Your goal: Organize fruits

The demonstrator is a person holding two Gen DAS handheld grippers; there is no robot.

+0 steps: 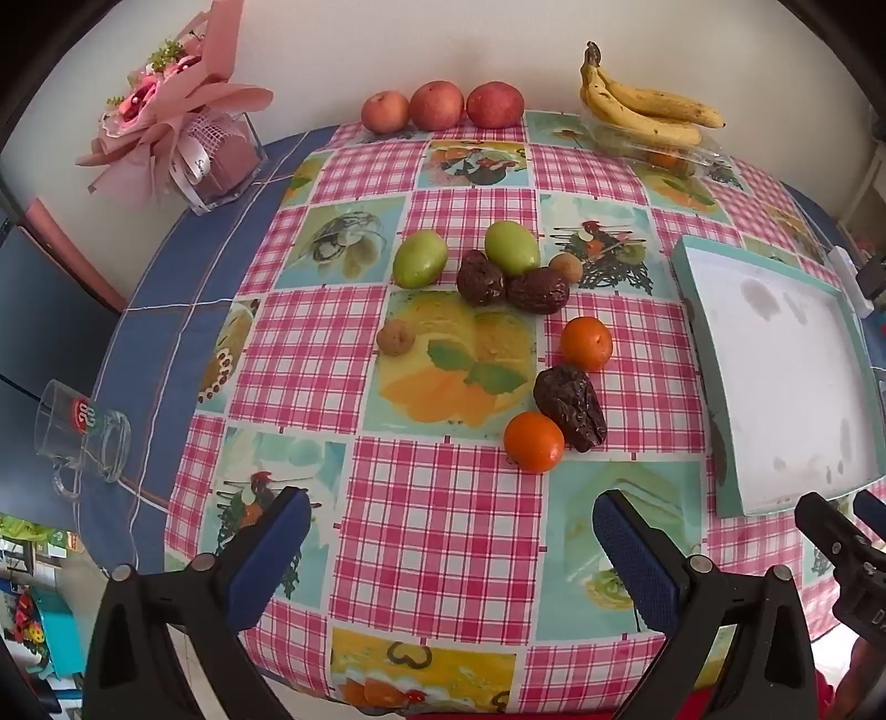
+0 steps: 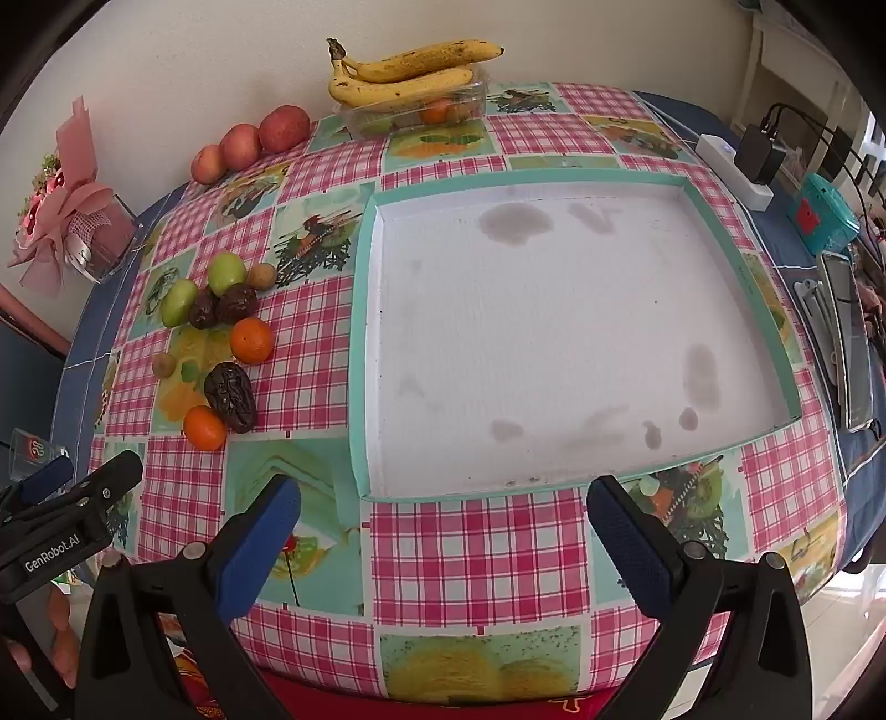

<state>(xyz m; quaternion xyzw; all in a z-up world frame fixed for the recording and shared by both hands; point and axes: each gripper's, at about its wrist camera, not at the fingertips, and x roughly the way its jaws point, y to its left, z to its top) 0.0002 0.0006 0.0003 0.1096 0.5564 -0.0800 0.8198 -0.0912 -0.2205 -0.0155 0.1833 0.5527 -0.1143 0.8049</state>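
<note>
bright, even daylight | soft shadows | strong fisheye warp (dark corners)

- A plain cream wall (image 1: 310, 50) is seen behind the table, evenly lit by soft daylight.
- The table is covered by a pink checked tablecloth (image 1: 443, 531) with printed food panels, laid over a blue cloth (image 1: 183, 277).
- A pink bouquet in a clear vase (image 1: 221, 160) is set at the far left corner, against the wall.
- A white power strip (image 2: 731, 166) with a black adapter is placed on the right edge.
- Bright light is admitted at the far right, where white furniture (image 2: 797, 72) is partly visible.
</note>
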